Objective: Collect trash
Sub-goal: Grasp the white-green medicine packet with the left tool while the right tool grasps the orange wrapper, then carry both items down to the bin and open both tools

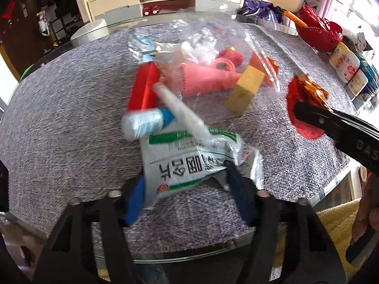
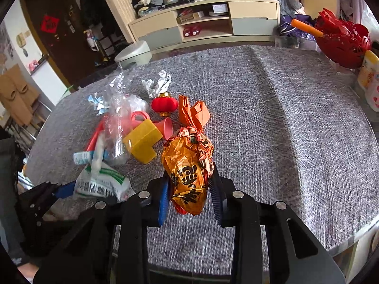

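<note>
My left gripper is shut on a white and green plastic packet, held just above the grey tablecloth; the packet also shows in the right wrist view. My right gripper is shut on a crumpled orange and gold foil wrapper, which shows at the right of the left wrist view. Beyond the packet lie a white tube, a red stick, a clear plastic bag, a pink piece and a yellow block.
A small red lantern, orange paper and crumpled silver foil lie on the cloth. A red basket and white jars stand at the table's right edge. A TV cabinet is behind.
</note>
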